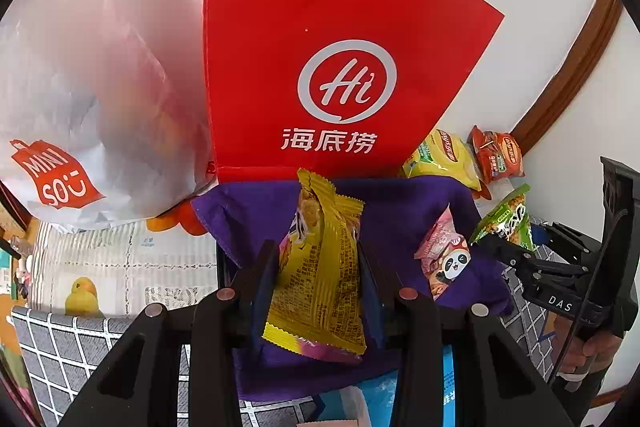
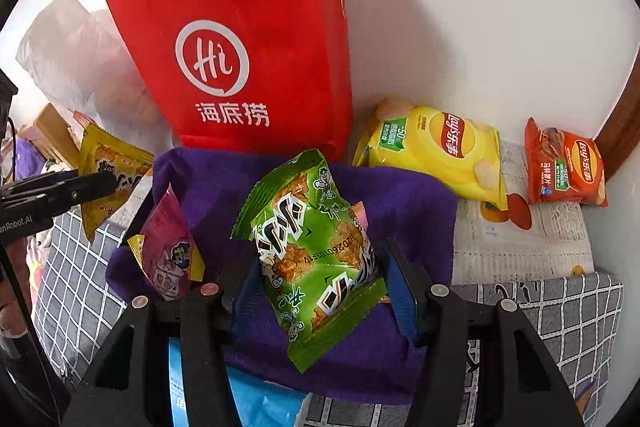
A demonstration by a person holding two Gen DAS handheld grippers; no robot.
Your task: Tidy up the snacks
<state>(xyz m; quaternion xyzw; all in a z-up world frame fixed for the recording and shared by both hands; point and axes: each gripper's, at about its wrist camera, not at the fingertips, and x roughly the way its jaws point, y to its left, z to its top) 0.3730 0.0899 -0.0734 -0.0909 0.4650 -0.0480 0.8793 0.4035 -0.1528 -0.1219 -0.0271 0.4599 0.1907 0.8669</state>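
My left gripper (image 1: 318, 259) is shut on a yellow snack packet (image 1: 320, 267), held upright over a purple cloth-lined box (image 1: 248, 215). My right gripper (image 2: 320, 263) is shut on a green snack packet (image 2: 316, 251) above the same purple box (image 2: 404, 203). A pink panda packet (image 1: 444, 263) stands inside the box, and it shows in the right wrist view (image 2: 168, 251) too. The yellow packet (image 2: 108, 171) and the left gripper (image 2: 84, 187) show at the left of the right wrist view. The right gripper (image 1: 500, 247) with the green packet (image 1: 506, 223) shows at the right of the left wrist view.
A red Haidilao bag (image 1: 320, 67) stands behind the box against the wall. A white Miniso bag (image 1: 80, 127) is to its left. A yellow Lay's bag (image 2: 436, 151) and a red Lay's bag (image 2: 564, 167) lie at the right. A grey checked cloth (image 2: 560, 315) covers the surface.
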